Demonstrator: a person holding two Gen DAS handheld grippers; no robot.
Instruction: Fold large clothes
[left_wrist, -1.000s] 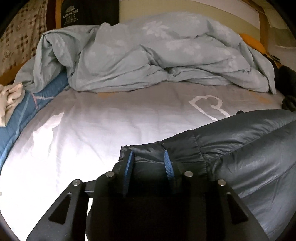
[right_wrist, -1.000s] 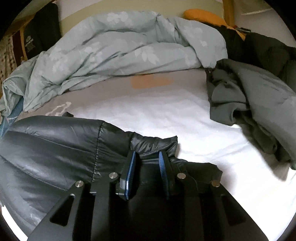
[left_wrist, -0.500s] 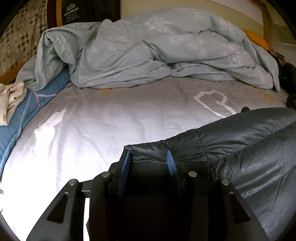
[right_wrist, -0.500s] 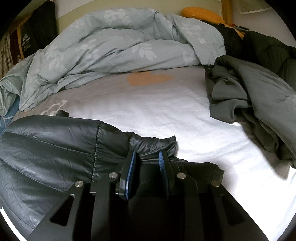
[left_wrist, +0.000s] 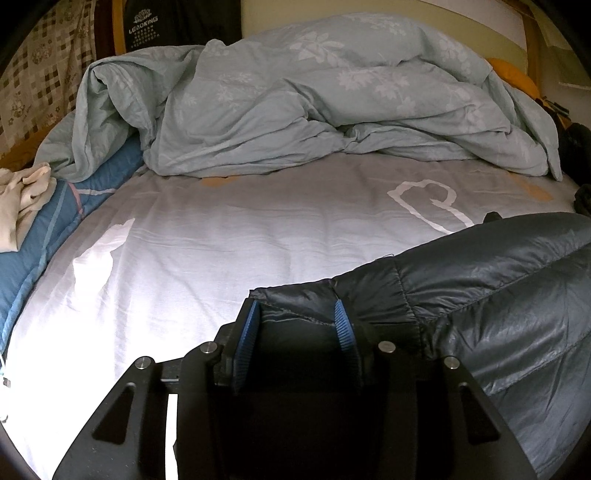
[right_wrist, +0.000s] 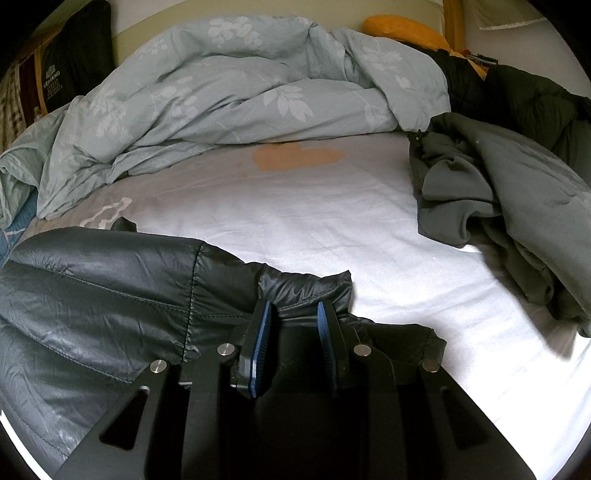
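A dark quilted puffer jacket (left_wrist: 498, 295) lies across the near part of the bed (left_wrist: 221, 240), on the pale sheet, with one end under each camera. The left gripper (left_wrist: 295, 325) has the jacket's left edge between its blue pads; the jaws stand fairly narrow, with fabric filling the gap, though whether the pads truly press on it I cannot tell. The right gripper (right_wrist: 291, 321) sits on the jacket's opposite end, where a bunched corner of the shell rises between its pads, and its jaws look narrowly closed on that fold. The step in hand appears to be taking hold of the jacket's two ends ahead of a fold. The next move probably calls for both ends to be lifted together and carried over the body of the jacket, keeping the slippery shell taut so that it does not slide out. A crumpled pale green duvet (left_wrist: 332, 110) fills the far side of the bed, and a heap of grey garments (right_wrist: 498, 203) lies to the right, well apart from the jacket.
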